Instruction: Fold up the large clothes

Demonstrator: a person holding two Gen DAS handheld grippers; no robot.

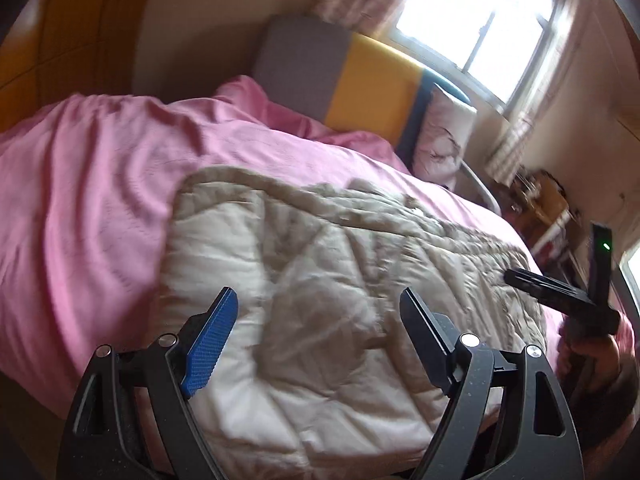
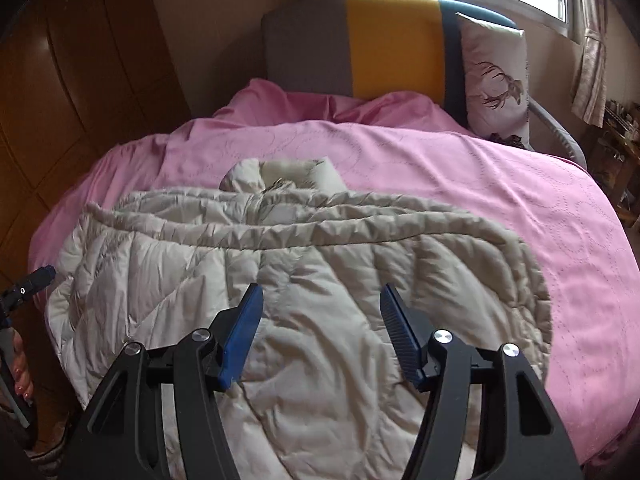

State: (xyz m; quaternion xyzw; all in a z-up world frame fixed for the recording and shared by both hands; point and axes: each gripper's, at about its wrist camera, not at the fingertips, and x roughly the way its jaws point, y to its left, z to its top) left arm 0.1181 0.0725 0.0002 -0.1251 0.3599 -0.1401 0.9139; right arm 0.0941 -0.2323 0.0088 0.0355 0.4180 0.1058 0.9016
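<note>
A cream quilted puffer coat (image 1: pixel 320 264) (image 2: pixel 280 264) lies spread on the pink bed, partly folded, with its hood (image 2: pixel 280 174) at the far end. My left gripper (image 1: pixel 316 304) hovers open above the coat's near part, nothing between its blue-padded fingers. In the right wrist view my right gripper (image 2: pixel 322 300) is open too, above the coat's near middle and apart from the fabric. The right gripper's black body (image 1: pixel 560 292), held by a hand, shows at the right edge of the left wrist view. Part of the left gripper (image 2: pixel 28 284) shows at the left edge of the right wrist view.
A pink bedspread (image 2: pixel 480 184) covers the bed. A grey, yellow and blue headboard (image 2: pixel 380 44) stands behind, with a deer-print pillow (image 2: pixel 496 80) at its right. A wooden wardrobe (image 2: pixel 80 92) lines the left side. A window (image 1: pixel 480 16) and a cluttered shelf (image 2: pixel 616 136) are at the right.
</note>
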